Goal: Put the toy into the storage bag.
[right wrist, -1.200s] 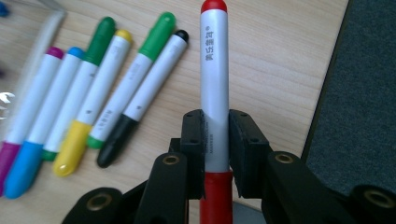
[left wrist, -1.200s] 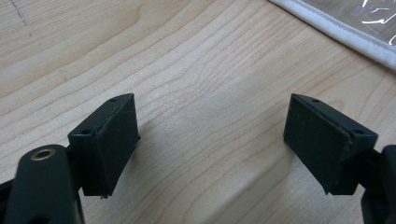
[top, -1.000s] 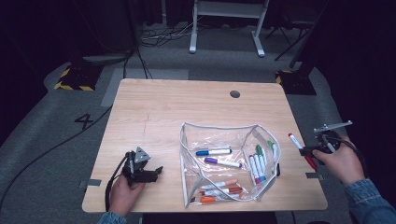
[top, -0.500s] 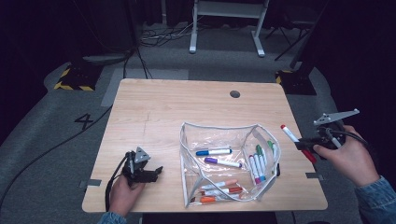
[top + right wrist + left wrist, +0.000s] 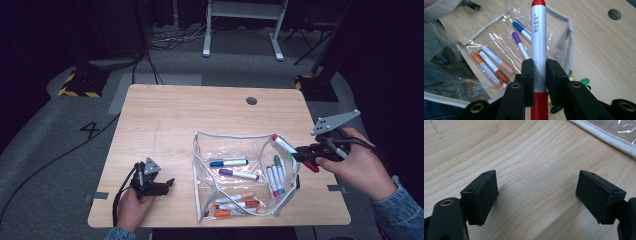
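right gripper: clamped on 1 red marker, held above the right edge of the clear pouch | left gripper: jaws apart, nothing between, resting on worktop left of pouch | pouch: open, markers inside

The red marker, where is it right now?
The red marker is clamped in the right claw, held in the air over the right edge of the clear pouch in the high view, its tip pointing towards the pouch's opening.
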